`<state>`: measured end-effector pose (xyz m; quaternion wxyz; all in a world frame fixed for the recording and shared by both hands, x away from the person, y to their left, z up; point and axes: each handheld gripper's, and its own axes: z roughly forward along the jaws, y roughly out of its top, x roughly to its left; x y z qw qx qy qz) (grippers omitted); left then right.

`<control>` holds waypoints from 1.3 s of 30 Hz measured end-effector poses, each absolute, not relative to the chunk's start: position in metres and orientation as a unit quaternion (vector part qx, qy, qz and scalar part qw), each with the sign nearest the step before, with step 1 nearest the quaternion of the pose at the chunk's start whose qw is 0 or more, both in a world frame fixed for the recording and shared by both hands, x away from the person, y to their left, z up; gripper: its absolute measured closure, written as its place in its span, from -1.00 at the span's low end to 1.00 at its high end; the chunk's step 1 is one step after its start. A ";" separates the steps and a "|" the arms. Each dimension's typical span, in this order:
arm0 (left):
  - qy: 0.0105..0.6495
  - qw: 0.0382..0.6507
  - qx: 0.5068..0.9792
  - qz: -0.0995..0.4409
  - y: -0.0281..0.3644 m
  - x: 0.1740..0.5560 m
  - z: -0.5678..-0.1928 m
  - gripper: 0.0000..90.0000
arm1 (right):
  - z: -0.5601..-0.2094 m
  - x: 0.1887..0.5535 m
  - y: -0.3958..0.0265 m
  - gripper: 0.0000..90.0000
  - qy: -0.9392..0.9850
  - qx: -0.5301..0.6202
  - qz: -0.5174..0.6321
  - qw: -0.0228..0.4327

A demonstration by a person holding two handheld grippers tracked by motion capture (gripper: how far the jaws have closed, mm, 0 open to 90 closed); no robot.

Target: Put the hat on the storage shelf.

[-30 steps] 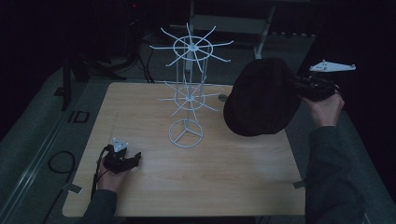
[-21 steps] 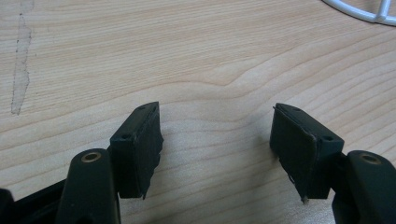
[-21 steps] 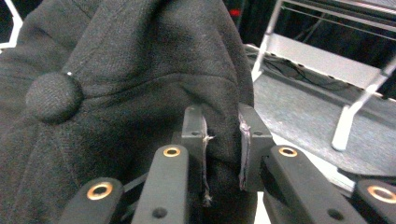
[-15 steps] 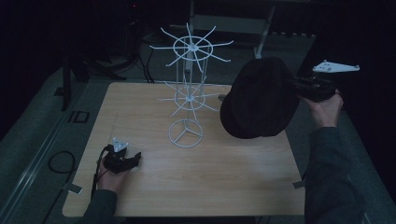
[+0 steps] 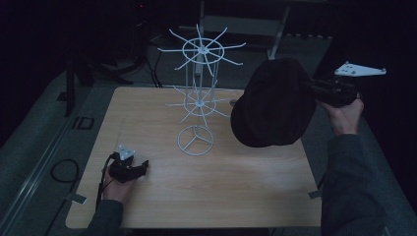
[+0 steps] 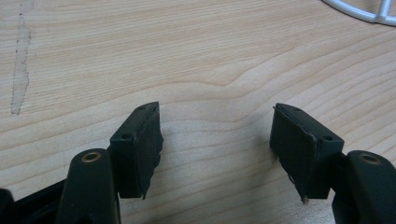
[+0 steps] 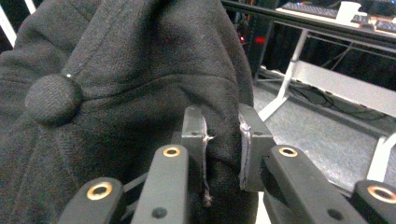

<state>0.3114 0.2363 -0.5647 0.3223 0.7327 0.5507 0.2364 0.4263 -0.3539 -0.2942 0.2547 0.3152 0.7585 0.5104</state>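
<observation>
We hold the black cap pinched in the right gripper, in the air just right of the white wire rack and level with its lower spokes, while our left gripper rests near the rack's base, jaws apart and empty.

Wooden table, light grain, rounded corners, seen from above. A pale scuff runs along the grain near the board's edge. Tape tabs lie at the table's near corners. Grey floor surrounds the table; a black cable loop lies on it to the left. Behind, a white-framed desk bears a white cup.
</observation>
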 end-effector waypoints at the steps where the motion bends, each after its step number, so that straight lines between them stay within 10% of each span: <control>1: 0.551 0.322 0.733 0.236 0.236 0.311 -0.565 -0.23 | -0.293 0.426 -0.354 0.69 0.758 0.314 0.512 0.254; 39: 0.551 0.322 0.733 0.236 0.236 0.311 -0.565 -0.23 | -0.272 0.413 -0.344 0.69 0.737 0.236 0.599 0.206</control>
